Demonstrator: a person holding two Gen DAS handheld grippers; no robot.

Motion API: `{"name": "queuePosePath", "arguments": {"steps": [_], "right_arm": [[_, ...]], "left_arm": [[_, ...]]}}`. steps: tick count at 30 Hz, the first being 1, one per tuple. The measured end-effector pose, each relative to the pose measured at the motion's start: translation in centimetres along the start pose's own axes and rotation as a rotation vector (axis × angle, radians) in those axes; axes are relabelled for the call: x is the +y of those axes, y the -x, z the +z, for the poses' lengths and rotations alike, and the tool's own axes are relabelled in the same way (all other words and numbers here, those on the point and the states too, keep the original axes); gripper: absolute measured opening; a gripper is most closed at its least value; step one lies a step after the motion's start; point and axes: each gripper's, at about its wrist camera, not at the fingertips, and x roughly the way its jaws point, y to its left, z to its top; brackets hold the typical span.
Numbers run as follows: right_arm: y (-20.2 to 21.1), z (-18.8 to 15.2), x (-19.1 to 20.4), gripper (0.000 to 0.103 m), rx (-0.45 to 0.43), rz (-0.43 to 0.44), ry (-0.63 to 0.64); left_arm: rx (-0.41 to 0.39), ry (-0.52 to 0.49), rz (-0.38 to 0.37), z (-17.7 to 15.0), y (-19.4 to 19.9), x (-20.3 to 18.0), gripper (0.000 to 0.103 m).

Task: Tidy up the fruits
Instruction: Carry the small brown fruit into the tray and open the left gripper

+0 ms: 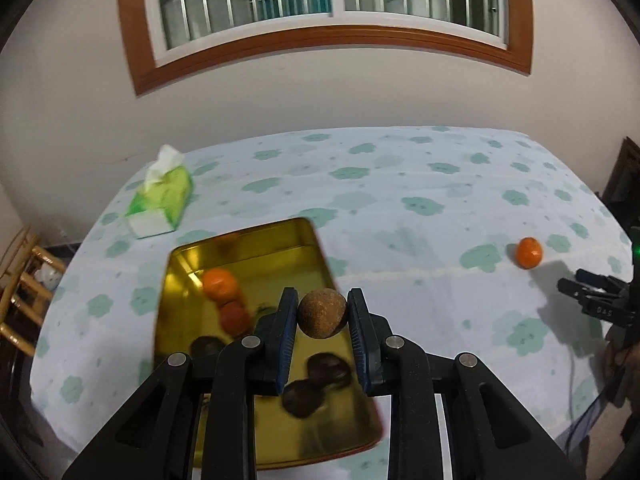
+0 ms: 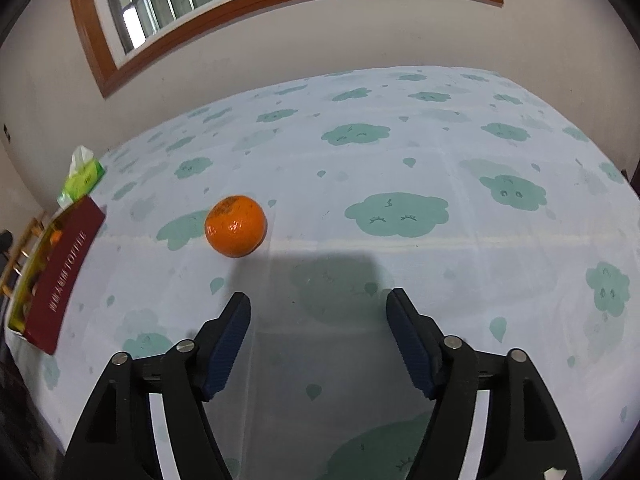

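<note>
Round rough brown fruit (image 1: 322, 313), left tool (image 1: 322, 312) clamped

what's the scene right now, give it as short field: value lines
left gripper: shut on brown round fruit, above gold tin
right gripper: open, nothing held
in tin: two oranges, dark fruits
loose: orange on cloud-print cloth, ahead-left of right gripper
also: green tissue pack

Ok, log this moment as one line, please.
left gripper: shut on brown fruit above gold tin | right gripper: open, near orange on the bedsheet
</note>
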Motion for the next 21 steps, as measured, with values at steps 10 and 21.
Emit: {"name": "queuePosePath", "arguments": {"steps": [10, 21], "right_arm": [[-0.5, 0.0, 1.3, 0.082, 0.03, -0.036, 0.071], [-0.7, -0.1, 2.0, 0.085, 0.043, -0.064, 0.104]], "left_arm": [[0.024, 0.054, 0.049, -2.3, -0.9, 3.1, 0.026], [0.065, 0.096, 0.054, -4.3, -2.4, 5.0, 0.026]]}}
